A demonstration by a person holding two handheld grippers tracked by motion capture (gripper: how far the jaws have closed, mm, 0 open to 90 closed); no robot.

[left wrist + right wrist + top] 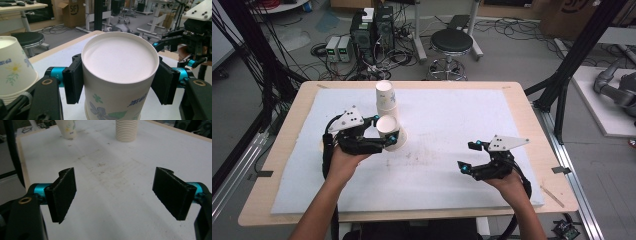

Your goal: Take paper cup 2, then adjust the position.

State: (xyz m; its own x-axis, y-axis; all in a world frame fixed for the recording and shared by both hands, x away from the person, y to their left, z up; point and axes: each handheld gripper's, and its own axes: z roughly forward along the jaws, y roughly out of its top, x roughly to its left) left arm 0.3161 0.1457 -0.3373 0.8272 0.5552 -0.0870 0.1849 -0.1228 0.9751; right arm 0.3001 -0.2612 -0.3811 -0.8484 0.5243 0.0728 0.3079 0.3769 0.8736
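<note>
I am gripping an upside-down paper cup in my left gripper, its jaws pressing both sides, near the table's far-left part beside the cup stack. Its long axis is standing vertical, base upward. My right gripper is hanging spread, empty. Next, I judge, lifting it straight calls for steady squeeze.

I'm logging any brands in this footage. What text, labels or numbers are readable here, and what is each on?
"SF": on the cardboard box on the floor, seen in the left gripper view.
Blue print on the paper cup held upside down in the left tool: too blurred to read.
Blue print on the second cup beside it: too blurred to read.
Right tool: open, no lettering seen.
</note>
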